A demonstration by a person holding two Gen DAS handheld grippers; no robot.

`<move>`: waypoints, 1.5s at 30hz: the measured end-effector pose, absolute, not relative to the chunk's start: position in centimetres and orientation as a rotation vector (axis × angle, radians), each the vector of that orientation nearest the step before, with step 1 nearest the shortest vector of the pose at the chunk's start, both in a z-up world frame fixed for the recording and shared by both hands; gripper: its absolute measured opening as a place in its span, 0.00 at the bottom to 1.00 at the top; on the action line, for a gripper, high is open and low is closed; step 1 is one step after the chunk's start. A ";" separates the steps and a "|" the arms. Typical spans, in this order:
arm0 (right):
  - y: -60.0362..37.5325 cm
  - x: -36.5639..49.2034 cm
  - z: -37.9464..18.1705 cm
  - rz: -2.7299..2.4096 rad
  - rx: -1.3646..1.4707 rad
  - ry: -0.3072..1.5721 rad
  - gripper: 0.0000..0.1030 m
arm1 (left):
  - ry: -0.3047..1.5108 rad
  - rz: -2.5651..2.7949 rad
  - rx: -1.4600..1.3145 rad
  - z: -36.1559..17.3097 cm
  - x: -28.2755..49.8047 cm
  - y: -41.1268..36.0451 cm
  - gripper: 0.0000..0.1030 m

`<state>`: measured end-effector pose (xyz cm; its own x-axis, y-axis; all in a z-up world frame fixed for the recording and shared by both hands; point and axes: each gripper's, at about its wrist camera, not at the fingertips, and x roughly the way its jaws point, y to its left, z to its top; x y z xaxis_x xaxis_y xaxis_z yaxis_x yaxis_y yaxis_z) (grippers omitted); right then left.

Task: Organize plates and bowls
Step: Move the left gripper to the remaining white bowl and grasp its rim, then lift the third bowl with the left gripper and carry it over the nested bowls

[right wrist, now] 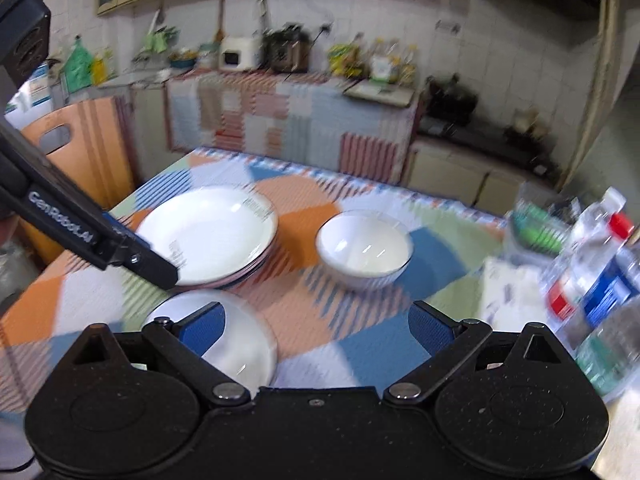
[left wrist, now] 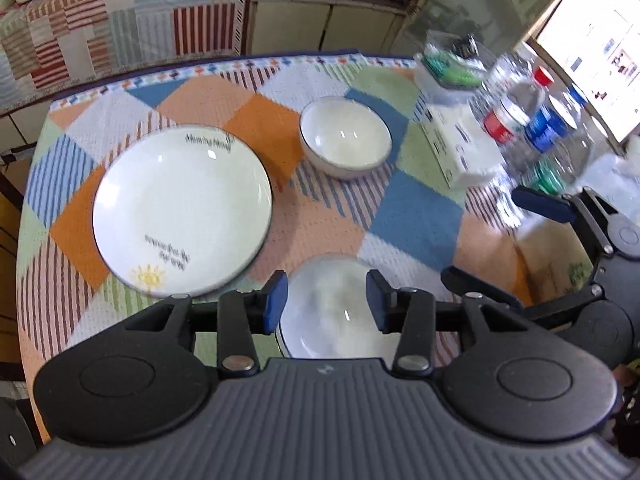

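Crockery here is glazed white ware, hard and stiff, and likely slick under rubber pads and quick to chip if knocked. The plate stack point(left wrist: 182, 210) sits toward the left side of the table point(left wrist: 416, 220), plates nested one on another (the right wrist view shows several rims beneath the top one). A deep bowl point(left wrist: 346, 136) stands upright toward the far edge, well apart from the stack. A second bowl point(left wrist: 336, 312) lies at the near edge, blurred, directly below the left gripper point(left wrist: 327, 300).

The left gripper has its jaws parted, with the near bowl seen between the blue pads but not pressed by them, so it is released. The right gripper point(right wrist: 316, 330) stands wide apart with only the cloth behind it, holding nothing.

For handling, I judge the rim the only sensible hold on either bowl: one pad inside the wall, one outside, squeezed firmly, since the curved glaze gives little purchase. Each bowl looks moderately heavy for its size, so a rim grip will tend to tip. The plate stack is best left where it lies.
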<state>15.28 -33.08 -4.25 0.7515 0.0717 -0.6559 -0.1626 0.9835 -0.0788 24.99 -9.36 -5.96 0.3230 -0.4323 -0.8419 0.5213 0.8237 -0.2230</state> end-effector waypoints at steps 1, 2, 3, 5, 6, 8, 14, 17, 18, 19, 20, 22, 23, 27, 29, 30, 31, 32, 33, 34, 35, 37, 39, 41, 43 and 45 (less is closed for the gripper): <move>-33.2 15.7 -4.4 0.127 -0.143 0.698 0.97 | 1.062 -0.618 0.096 -6.0 25.5 -9.6 0.48; -33.4 16.3 -4.6 0.129 -0.142 0.689 0.97 | 1.052 -0.610 0.100 -6.1 26.0 -9.9 0.51; -33.7 16.9 -4.8 0.131 -0.130 0.688 0.97 | 1.046 -0.605 0.106 -6.3 26.5 -10.2 0.52; -34.5 18.5 -5.6 0.141 -0.096 0.704 0.97 | 1.051 -0.600 0.117 -6.9 27.7 -10.9 0.54; -34.8 19.3 -6.1 0.135 -0.091 0.715 0.97 | 1.055 -0.600 0.121 -7.3 28.4 -11.3 0.54; -35.2 20.9 -7.4 0.126 -0.079 0.727 0.97 | 1.037 -0.593 0.111 -8.2 29.4 -11.8 0.55; -36.9 25.2 -12.0 0.117 0.038 0.783 0.97 | 0.999 -0.585 0.028 -10.7 32.7 -13.1 0.55; -37.7 26.8 -13.9 0.117 0.064 0.786 0.96 | 0.990 -0.586 -0.024 -11.5 34.5 -13.4 0.55; -37.8 27.1 -14.3 0.106 0.047 0.780 0.96 | 0.988 -0.591 -0.045 -11.8 35.1 -13.6 0.55; -37.8 27.4 -14.6 0.096 0.033 0.775 0.96 | 0.995 -0.595 -0.061 -12.2 35.6 -13.8 0.55; -37.9 27.8 -15.0 0.099 0.022 0.777 0.96 | 1.007 -0.583 -0.065 -12.7 36.1 -14.1 0.55; -38.0 28.6 -15.6 0.110 0.005 0.799 0.96 | 1.012 -0.555 -0.043 -13.6 36.5 -15.1 0.53; -38.0 29.0 -15.9 0.114 -0.001 0.807 0.96 | 1.016 -0.562 -0.041 -14.1 36.7 -15.6 0.53; -37.9 30.7 -17.0 0.133 -0.044 0.844 0.96 | 1.032 -0.535 -0.085 -15.9 37.9 -16.5 0.44; -37.8 31.0 -17.0 0.139 -0.058 0.824 0.96 | 1.044 -0.526 -0.089 -16.5 38.4 -16.8 0.35; -37.8 31.0 -17.0 0.145 -0.047 0.818 0.96 | 1.050 -0.533 -0.082 -16.7 38.7 -17.1 0.34; -37.7 31.0 -17.1 0.149 -0.043 0.816 0.96 | 1.045 -0.535 -0.075 -16.8 38.8 -17.3 0.32; -37.4 31.0 -17.2 0.151 -0.050 0.811 0.96 | 1.036 -0.540 -0.066 -16.9 39.0 -17.6 0.30; -37.2 31.2 -17.4 0.153 -0.058 0.813 0.96 | 1.029 -0.546 -0.061 -17.0 39.2 -17.9 0.30; -37.0 31.3 -17.4 0.149 -0.059 0.820 0.96 | 1.025 -0.547 -0.062 -17.1 39.4 -18.1 0.30; -36.9 31.4 -17.4 0.149 -0.051 0.825 0.96 | 1.021 -0.541 -0.064 -17.2 39.6 -18.4 0.30; -36.8 31.6 -17.3 0.142 -0.042 0.830 0.96 | 1.020 -0.519 -0.047 -17.7 40.1 -19.1 0.30; -36.9 32.0 -17.6 0.148 -0.053 0.837 0.96 | 1.040 -0.524 -0.024 -18.1 40.4 -19.7 0.28; -37.1 32.4 -18.0 0.143 -0.065 0.846 0.96 | 1.112 -0.552 -0.030 -18.9 40.9 -20.0 0.19; -37.3 32.6 -18.4 0.144 -0.068 0.859 0.96 | 1.151 -0.557 -0.105 -19.4 41.2 -19.2 0.17; -37.4 32.7 -18.5 0.141 -0.064 0.865 0.96 | 1.156 -0.576 -0.121 -19.6 41.2 -18.9 0.17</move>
